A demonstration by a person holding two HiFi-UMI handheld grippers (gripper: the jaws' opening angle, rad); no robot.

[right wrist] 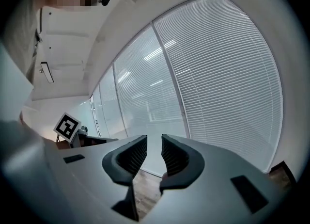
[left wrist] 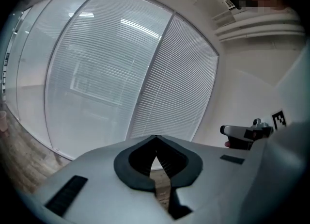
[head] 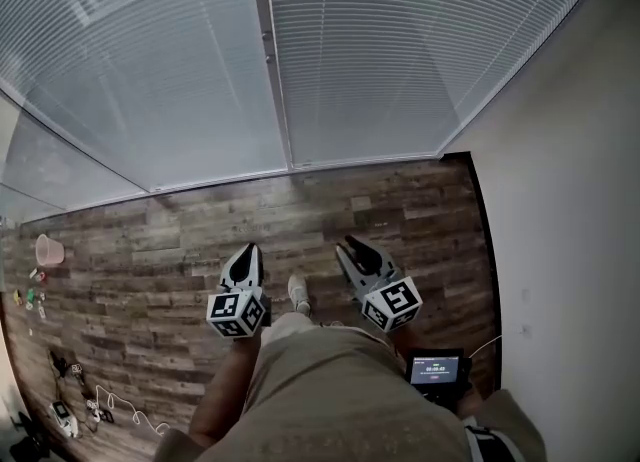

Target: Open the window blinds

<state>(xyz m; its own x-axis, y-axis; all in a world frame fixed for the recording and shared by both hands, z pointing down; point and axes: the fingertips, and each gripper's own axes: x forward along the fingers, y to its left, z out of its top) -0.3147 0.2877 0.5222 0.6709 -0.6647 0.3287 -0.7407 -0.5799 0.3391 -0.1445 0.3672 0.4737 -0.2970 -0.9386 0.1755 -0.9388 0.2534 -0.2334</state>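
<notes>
- Looking steeply down, the head view alone takes in the wooden floor (head: 180,240). A pink cup (head: 48,249) stands near its left edge, white cables (head: 110,405) lie toward its near left corner, and a small lit screen (head: 437,370) sits at the person's right side.
- Only the left gripper view shows the left claw (left wrist: 155,138) closely: its tips meet, with nothing between them.
- Only the right gripper view shows the right claw (right wrist: 154,143) closely: it stands narrowly apart and empty, with the other gripper's marker cube (right wrist: 67,126) at its left.
- The blinds (head: 400,50) hang ahead of both claws, well apart from them. They are lowered to the floor's far edge over two panes split by a grey upright (head: 272,60), with thin white level slats. The left pane lets dim shapes through, and the right looks whiter.
</notes>
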